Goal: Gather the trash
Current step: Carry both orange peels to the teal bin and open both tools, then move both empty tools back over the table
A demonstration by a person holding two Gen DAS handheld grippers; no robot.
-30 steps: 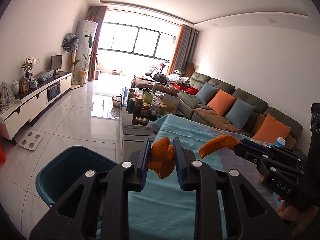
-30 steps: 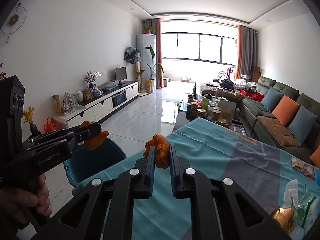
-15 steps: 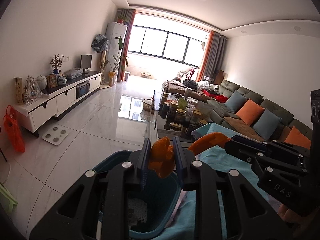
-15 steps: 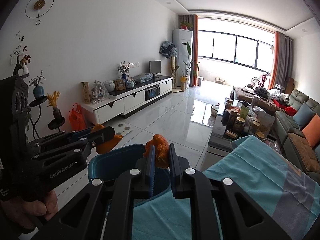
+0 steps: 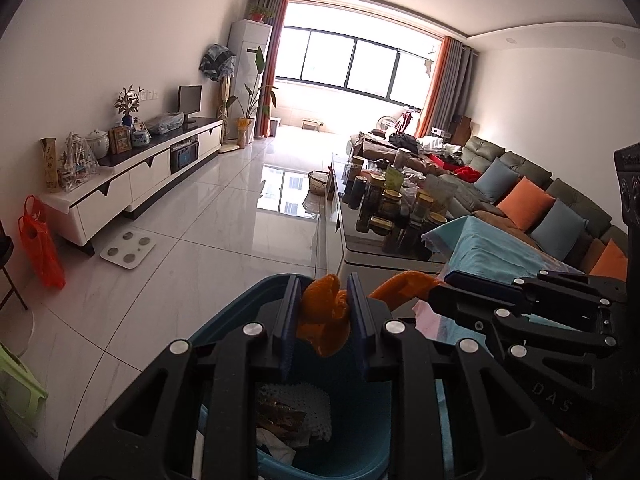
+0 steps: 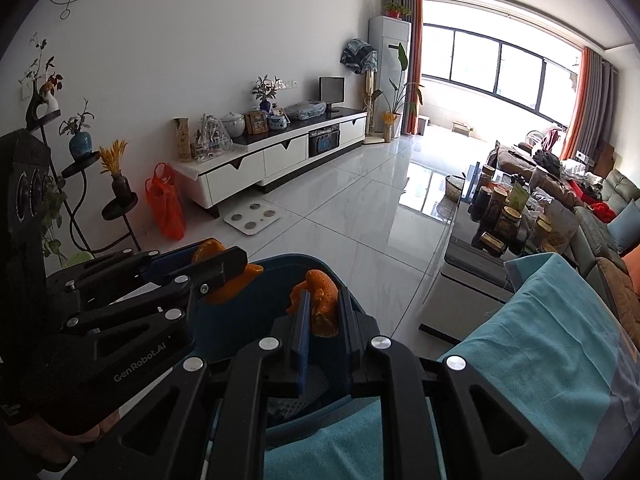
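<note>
Orange peel, left: a curled piece of orange peel is pinched between the pads of the left gripper, jaws pressed in on it from both sides.
Orange peel, right: a second peel piece is clamped in the right gripper, jaws nearly together with the peel sticking up between them.
Position of both: each load hangs over the open mouth of the teal bin; from the right wrist view the left gripper sits just beside, at the bin's left rim.
Bin contents: crumpled white paper and a dark brownish wrapper lie at the bottom.
Surroundings: the bin stands on the pale tiled floor, against the edge of a table draped in a teal cloth; a glass coffee table crowded with jars stands beyond.
Step in hand: the carry looks finished; this reads as the moment just before the drop.
Next move calls for: spreading both pairs of jaws while over the opening, so each peel falls clear inside the rim; a slight dip would help, since damp peel may cling to a pad.
Risk: the left piece is close to the rim and could catch on it.
</note>
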